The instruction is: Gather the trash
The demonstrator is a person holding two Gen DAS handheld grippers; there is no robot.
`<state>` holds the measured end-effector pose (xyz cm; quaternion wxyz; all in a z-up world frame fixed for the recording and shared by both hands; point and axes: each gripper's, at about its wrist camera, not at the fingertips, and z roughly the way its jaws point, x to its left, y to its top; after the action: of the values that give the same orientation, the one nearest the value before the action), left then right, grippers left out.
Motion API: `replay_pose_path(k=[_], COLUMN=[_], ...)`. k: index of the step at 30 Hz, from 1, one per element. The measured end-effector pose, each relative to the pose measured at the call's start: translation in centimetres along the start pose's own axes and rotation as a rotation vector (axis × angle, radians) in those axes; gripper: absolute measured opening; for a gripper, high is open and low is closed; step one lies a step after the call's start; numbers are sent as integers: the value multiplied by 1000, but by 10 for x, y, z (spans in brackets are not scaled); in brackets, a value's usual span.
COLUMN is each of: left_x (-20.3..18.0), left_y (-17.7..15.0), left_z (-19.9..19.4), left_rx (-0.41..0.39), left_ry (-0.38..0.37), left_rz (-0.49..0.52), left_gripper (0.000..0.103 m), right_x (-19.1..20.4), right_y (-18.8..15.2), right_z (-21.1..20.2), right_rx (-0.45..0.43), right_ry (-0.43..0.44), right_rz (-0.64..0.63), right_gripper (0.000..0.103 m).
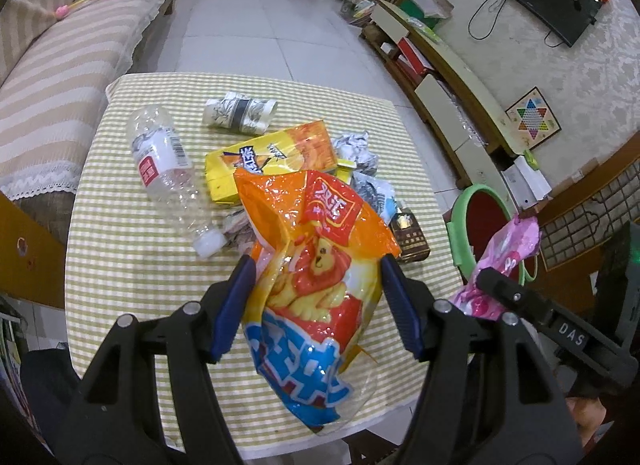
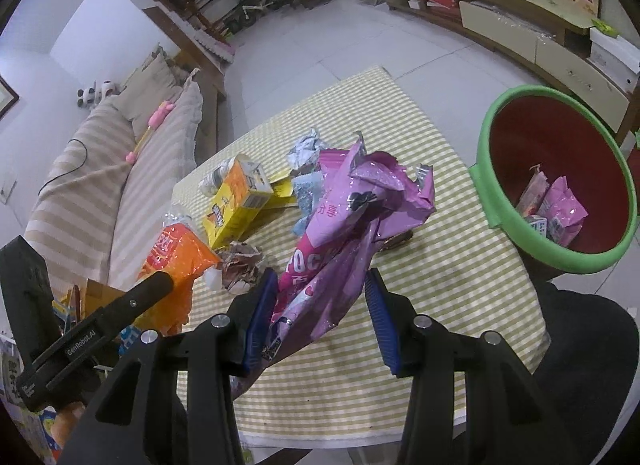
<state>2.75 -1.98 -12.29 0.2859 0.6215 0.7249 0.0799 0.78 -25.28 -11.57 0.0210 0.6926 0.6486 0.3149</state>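
My left gripper (image 1: 317,265) is shut on an orange and blue snack bag (image 1: 320,305), which hangs crumpled between the blue pads above the checked tablecloth (image 1: 120,265). In the right wrist view my right gripper (image 2: 322,275) is shut on a crinkled pink wrapper (image 2: 352,201), also held off the table. Each gripper shows in the other's view: the pink wrapper (image 1: 508,249) at the right, the orange bag (image 2: 176,257) at the left. A red bin with a green rim (image 2: 488,137) stands off the table's right edge, with several wrappers in it.
On the table lie a clear plastic bottle (image 1: 164,157), a yellow carton (image 1: 272,157), a patterned paper cup (image 1: 240,111), crumpled foil (image 1: 356,149) and a dark small box (image 1: 410,237). A striped sofa (image 1: 60,85) runs along the left; a low TV cabinet (image 1: 452,93) lines the right wall.
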Motion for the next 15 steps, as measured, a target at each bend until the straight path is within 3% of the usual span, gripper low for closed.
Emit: replay_pose_path(k=[15], left_x=[-3], left_y=[1], left_z=[1], left_rx=[1], left_ry=[-5], left_rz=[1], left_gripper=[62], right_x=[-13], right_y=[6], right_z=[-12], right_rx=[-31], right_ry=[-7], right_rz=[18], right_gripper=[44])
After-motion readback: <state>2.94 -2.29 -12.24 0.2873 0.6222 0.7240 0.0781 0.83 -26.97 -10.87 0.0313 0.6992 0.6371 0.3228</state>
